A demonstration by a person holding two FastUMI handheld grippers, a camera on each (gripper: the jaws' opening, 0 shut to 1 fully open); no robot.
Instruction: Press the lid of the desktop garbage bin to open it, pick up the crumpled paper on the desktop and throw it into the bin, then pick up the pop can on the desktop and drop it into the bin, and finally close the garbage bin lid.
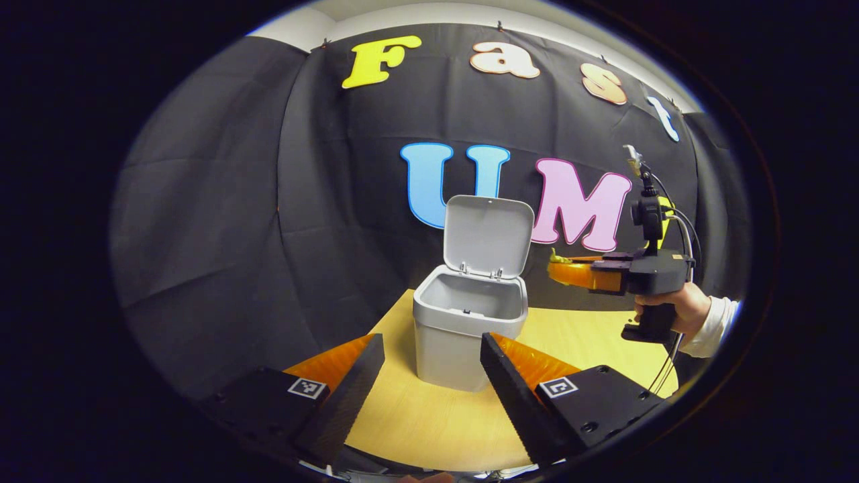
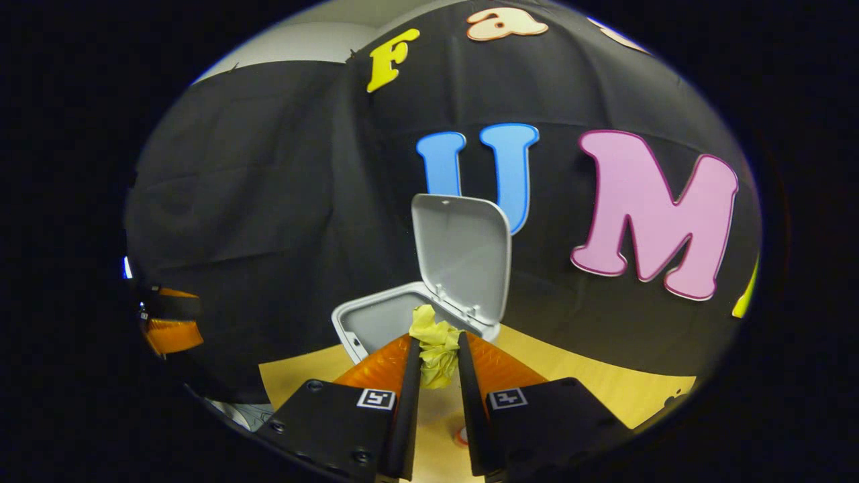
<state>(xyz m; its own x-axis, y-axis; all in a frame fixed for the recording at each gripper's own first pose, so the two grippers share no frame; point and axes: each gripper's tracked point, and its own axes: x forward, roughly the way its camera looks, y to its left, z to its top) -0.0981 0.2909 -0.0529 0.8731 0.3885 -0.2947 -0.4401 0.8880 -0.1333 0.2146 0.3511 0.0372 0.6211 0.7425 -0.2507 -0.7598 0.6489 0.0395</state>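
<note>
Even overhead light cast on the worktop point(image 1: 590, 329), soft shadow thrown beside the bin point(image 1: 468, 315), edges strongly bowed by fisheye, focus kept sharp.

Left claw point(image 1: 433, 376): black blocks w/ square b/w markers, screws. Right claw point(image 2: 439, 365): same; black pistol-grip body, cables; hand point(image 1: 678, 312), white sleeve point(image 1: 715, 325).

Just a table point(image 1: 590, 329) sitting there, pale yellow wood-look top. Carrying a grey bin point(image 1: 456, 342) standing upright near the back edge, lid point(image 1: 486, 235) swung up and open, nothing touching its sides. In the right gripper view, showing a small reddish spot point(image 2: 462, 436) on the tabletop, too blurry to identify.
</note>
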